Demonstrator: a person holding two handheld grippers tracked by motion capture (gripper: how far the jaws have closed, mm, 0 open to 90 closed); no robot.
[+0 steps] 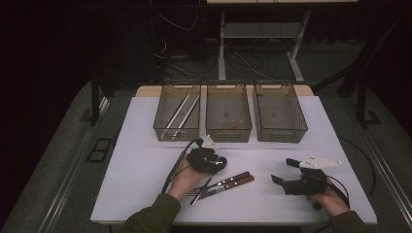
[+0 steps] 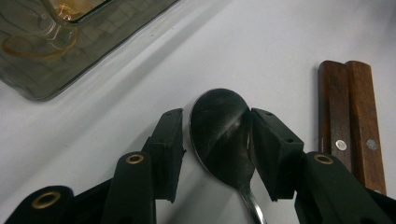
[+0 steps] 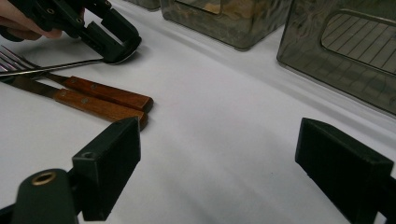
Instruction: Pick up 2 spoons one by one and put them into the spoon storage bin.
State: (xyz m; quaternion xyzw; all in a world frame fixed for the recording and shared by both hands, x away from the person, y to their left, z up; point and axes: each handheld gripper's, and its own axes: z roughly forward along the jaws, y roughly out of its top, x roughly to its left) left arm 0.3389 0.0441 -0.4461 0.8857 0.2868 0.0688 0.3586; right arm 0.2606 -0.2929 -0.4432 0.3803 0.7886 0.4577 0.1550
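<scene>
L tongs straddling spoon bowl — R tongs idling open, nothing between.

Spoon lying on white desk, bowl sitting between L jaws; one jaw seeming to touch bowl edge, other standing just off it w/ a gap — so not clamping, jaws partly open. Spoon handle running back under the gripper. Two wooden-handled utensils lying side by side just beside spoon, a fork near them. Three clear bins sitting in a row at desk's far side. R tongs hovering well apart from the cutlery.

Dim room, table lit from above; soft shadows, close-ups slightly blurred.
</scene>
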